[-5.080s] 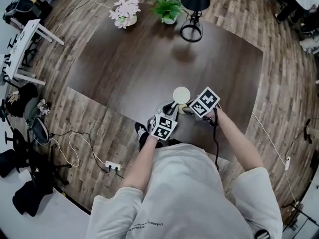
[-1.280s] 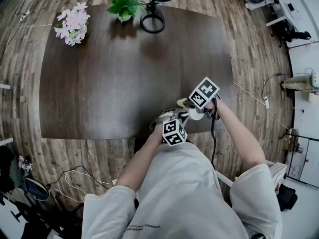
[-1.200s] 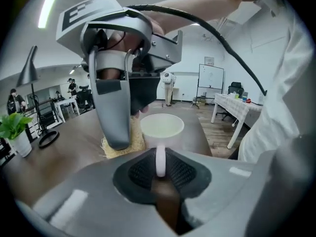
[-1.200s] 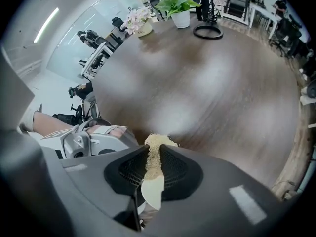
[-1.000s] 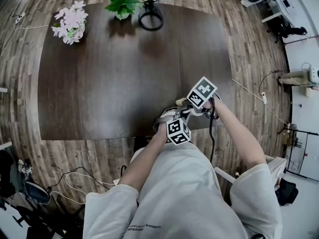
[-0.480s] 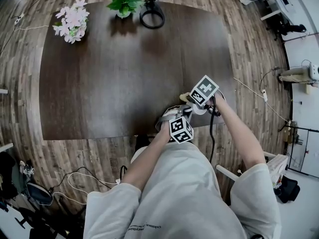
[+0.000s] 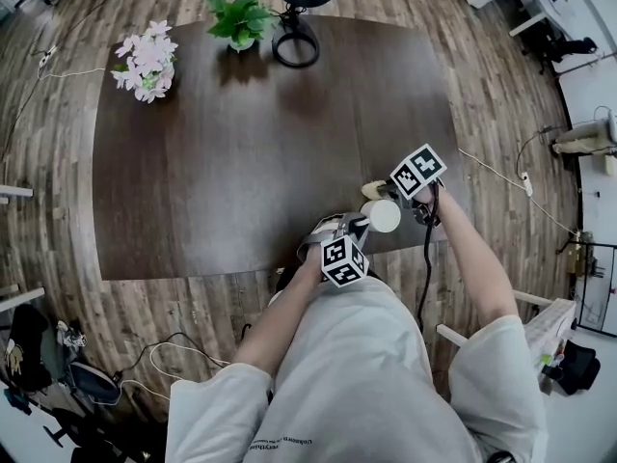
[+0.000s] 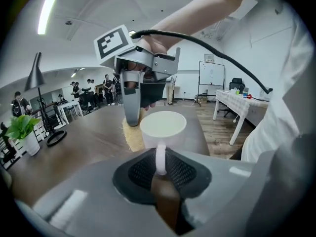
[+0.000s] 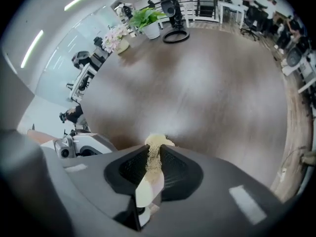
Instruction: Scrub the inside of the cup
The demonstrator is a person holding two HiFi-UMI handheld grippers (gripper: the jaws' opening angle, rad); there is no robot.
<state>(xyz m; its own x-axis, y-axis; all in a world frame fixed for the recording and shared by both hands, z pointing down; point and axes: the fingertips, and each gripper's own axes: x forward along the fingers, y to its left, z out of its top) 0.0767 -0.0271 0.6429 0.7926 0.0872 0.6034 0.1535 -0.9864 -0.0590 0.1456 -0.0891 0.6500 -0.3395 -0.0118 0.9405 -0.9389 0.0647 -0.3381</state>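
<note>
A white cup is held upright by its handle in my left gripper, which is shut on it; in the head view the cup sits above the table's near edge. My right gripper is shut on a tan scrubbing pad. From the head view that gripper is just beyond and to the right of the cup. In the left gripper view the pad hangs outside the cup, behind and left of its rim, under the right gripper. The cup's inside looks empty.
A dark wooden table carries a pot of pink flowers, a green plant and a black lamp along its far edge. Wood floor surrounds it, with cables and office furniture at the sides. People stand far off in the left gripper view.
The right gripper with the pad has moved right and away, off the cup's mouth, so the cup's white rim now shows. The left gripper still holds the cup at the table's near edge.
</note>
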